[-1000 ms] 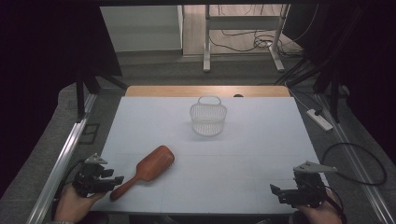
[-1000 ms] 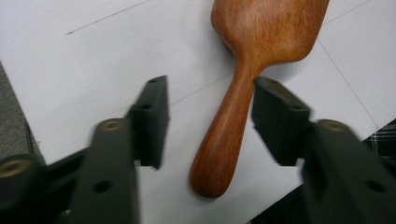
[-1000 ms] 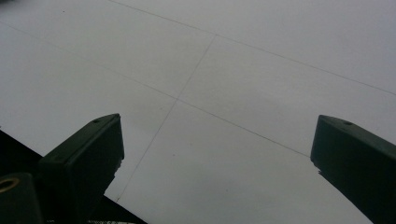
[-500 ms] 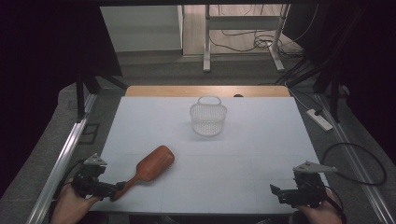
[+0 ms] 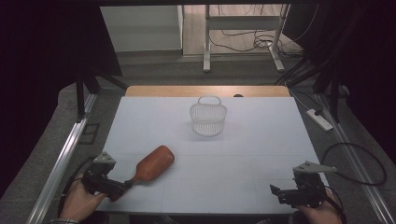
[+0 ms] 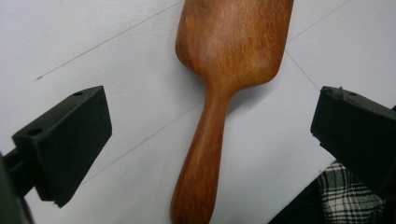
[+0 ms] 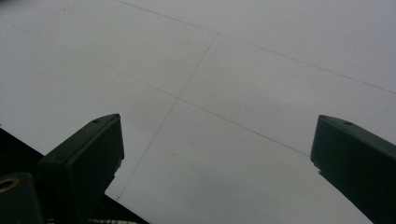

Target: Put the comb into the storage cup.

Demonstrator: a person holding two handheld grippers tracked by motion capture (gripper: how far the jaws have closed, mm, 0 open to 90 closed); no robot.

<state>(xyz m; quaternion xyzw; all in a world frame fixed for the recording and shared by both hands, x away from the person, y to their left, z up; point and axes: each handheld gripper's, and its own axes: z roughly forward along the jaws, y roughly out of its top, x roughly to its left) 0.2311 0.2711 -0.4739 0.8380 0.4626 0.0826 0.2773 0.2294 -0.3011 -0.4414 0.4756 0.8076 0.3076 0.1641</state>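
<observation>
Left gripper (image 5: pixel 122 188) at the counter's (image 5: pixel 243 140) near-left corner; jaws have just been opening and stand wide. The wooden brush (image 6: pixel 219 93) lies flat between them, handle untouched by either pad. Right gripper (image 5: pixel 276 192) at near-right, jaws spread over bare counter. White basket (image 5: pixel 208 117) upright farther back, well apart from the brush.

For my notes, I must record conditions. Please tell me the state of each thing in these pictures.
Wooden brush: lying flat on the table, handle between the left tool's jaws, not gripped.
Basket: upright, empty.
Left tool: open, jaws just opened.
Right tool: open, holding nothing.
</observation>
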